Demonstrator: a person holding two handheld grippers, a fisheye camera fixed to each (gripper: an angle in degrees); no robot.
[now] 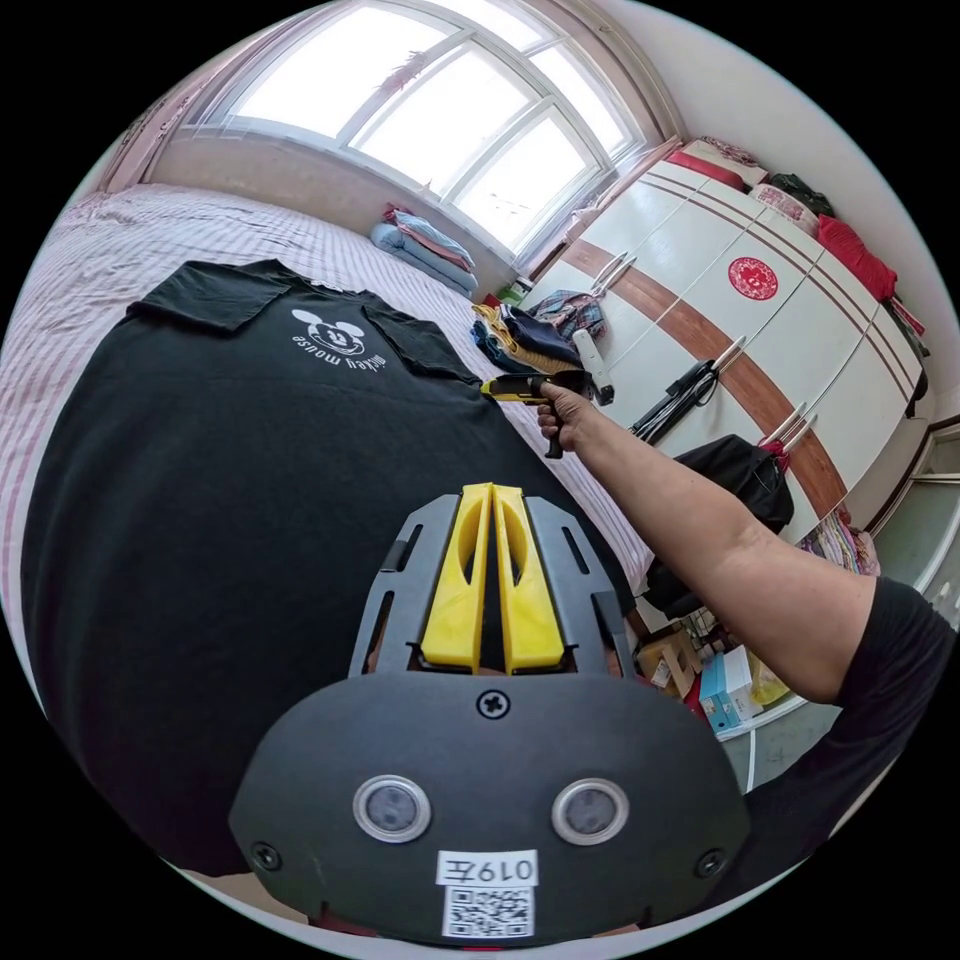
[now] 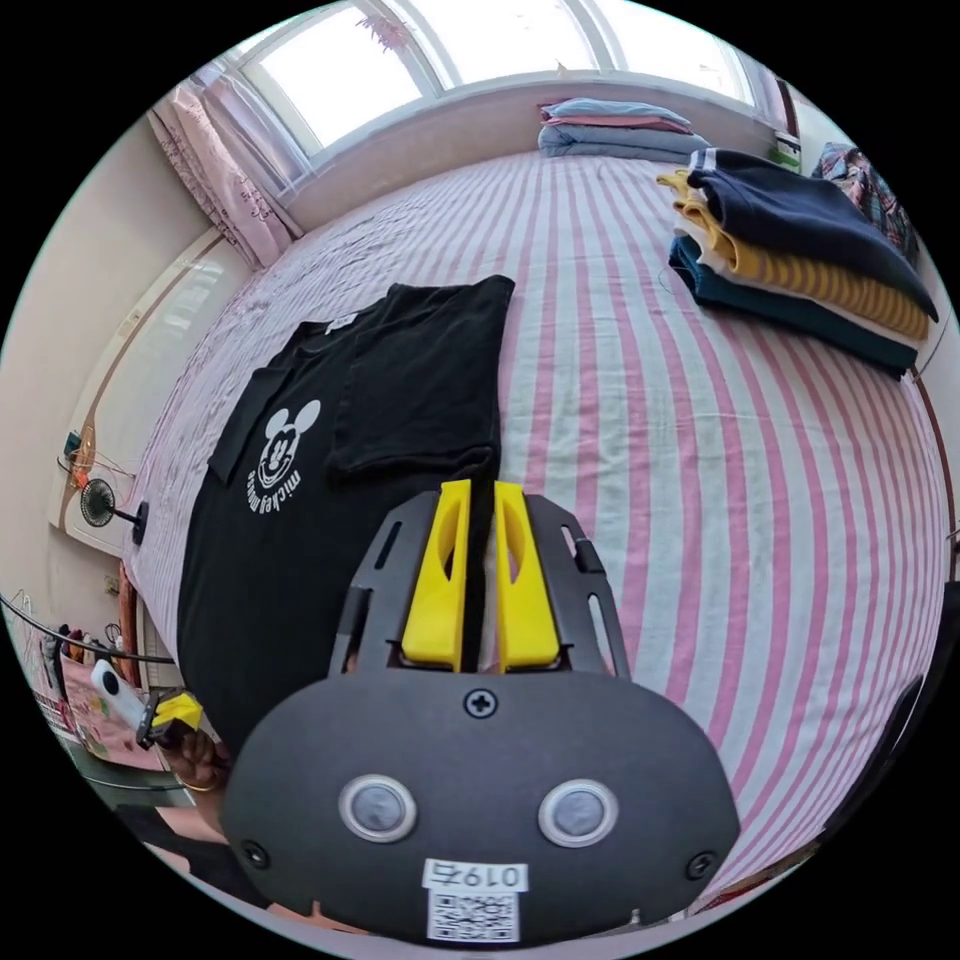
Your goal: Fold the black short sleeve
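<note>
Black shirt [image 1: 230, 470] spread flat on the striped bed [image 2: 700, 420], sleeves folded in; left tongs [image 1: 492, 490] narrowed on its hem, right tongs [image 2: 482, 487] nipping its side edge; wardrobe [image 1: 740, 330] visible from the left, folded pile [image 2: 800, 270] from the right.

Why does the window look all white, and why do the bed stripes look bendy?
In the left gripper view the window is blown out to white by daylight, so the black shirt looks flat and dark. In the right gripper view the fisheye lens curves the striped bedsheet toward the edges, and the window glares white too.
</note>
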